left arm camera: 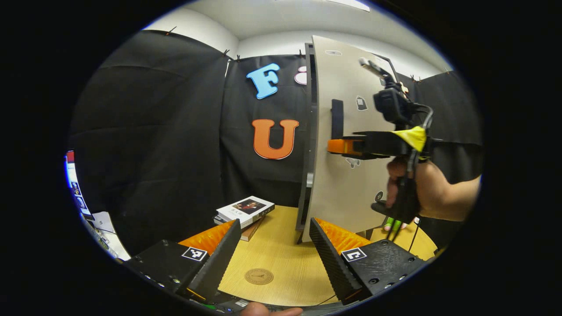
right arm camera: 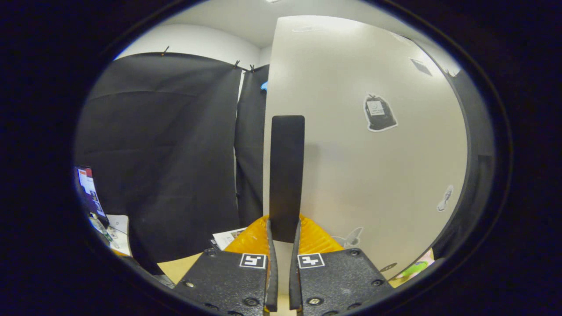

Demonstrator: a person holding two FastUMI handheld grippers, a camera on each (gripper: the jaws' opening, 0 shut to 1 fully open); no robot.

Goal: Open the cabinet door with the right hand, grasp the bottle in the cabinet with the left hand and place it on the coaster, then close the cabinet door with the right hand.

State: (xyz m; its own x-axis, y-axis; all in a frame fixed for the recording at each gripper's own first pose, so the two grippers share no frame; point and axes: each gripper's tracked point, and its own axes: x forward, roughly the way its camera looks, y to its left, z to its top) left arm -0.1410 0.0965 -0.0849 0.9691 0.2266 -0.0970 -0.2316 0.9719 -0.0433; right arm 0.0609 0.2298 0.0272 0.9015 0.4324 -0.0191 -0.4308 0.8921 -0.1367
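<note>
In the left gripper view the beige cabinet door stands upright on the wooden table, seen nearly edge-on beside the dark cabinet frame. A hand holds my right gripper level against the door's black vertical handle. The right gripper view shows my right gripper shut on the lower end of that handle, the door just behind it. My left gripper hangs open over the table with nothing between its fingers. A round brown coaster lies on the table just below it.
A stack of books lies at the table's back left, by the black cloth wall. A small green object sits at the foot of the door, right of the cabinet. A screen stands far left.
</note>
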